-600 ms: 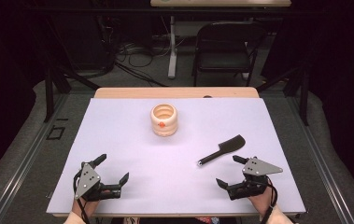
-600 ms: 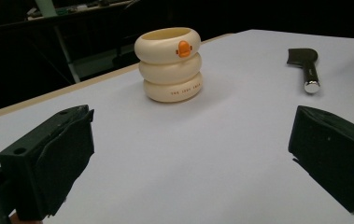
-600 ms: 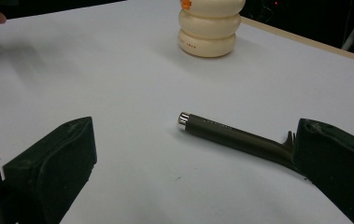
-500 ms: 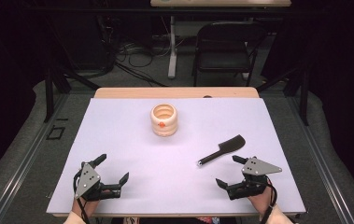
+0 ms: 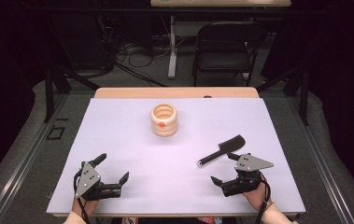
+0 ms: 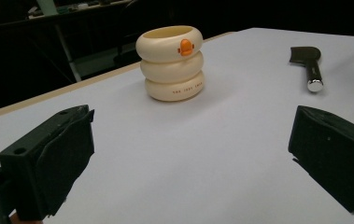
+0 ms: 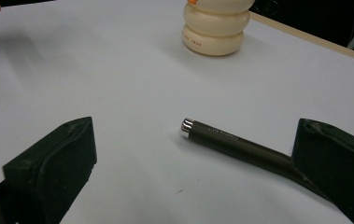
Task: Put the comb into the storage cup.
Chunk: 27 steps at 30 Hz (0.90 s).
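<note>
High view: a white table sheet (image 5: 132, 140) with two hand-held grippers low on its near edge. The left gripper (image 5: 114, 171) rests near the left corner, jaws spread wide with nothing between them. The right gripper (image 5: 225, 169) rests near the right corner, jaws also spread and empty, just short of a small dark cleaver (image 5: 221, 150). The cleaver lies flat on a slant, handle end toward the middle of the table and blade toward the far right, likely so the handle is easy to reach. A cream holder of three stacked rings (image 5: 164, 119) stands upright mid-table, well apart from both grippers. The forearms are cut off at the bottom edge.

Left gripper view: the two black jaws stand far apart, framing the ringed holder (image 6: 171, 63), which bears an orange mark near its rim. Small lettering on its lowest ring is too fine to read. The cleaver (image 6: 309, 66) lies off to the right.

Right gripper view: between the spread jaws lies the cleaver's handle (image 7: 235, 142) with its silver cap; the blade is hidden behind the right-hand jaw. The holder's top (image 7: 216, 25) is cut off.
</note>
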Available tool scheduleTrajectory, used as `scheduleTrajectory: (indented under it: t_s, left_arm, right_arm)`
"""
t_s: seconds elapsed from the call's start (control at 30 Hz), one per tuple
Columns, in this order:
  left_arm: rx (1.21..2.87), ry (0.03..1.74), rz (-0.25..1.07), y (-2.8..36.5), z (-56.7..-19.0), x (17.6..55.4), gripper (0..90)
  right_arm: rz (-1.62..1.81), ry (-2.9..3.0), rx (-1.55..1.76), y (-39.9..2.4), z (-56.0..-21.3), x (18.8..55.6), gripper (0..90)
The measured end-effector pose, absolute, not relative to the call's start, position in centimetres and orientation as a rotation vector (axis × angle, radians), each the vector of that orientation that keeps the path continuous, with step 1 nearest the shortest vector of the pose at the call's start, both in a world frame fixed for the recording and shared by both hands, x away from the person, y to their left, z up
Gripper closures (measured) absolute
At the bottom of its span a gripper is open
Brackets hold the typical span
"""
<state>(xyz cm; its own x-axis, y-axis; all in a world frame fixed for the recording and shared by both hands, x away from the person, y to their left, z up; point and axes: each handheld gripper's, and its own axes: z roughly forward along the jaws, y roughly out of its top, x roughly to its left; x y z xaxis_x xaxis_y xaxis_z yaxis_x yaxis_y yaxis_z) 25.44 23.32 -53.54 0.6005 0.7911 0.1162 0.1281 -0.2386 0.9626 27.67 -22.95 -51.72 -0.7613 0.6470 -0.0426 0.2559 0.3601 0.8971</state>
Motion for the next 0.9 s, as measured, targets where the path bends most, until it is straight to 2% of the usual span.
scheduleTrajectory:
  t_s: [0.9]
  left_arm:
    - [1.723,0.764,0.751,23.4,-53.5,25.7,0.1]
  right_arm:
    - [1.358,2.295,0.735,-19.3,-51.0,32.1,0.0]
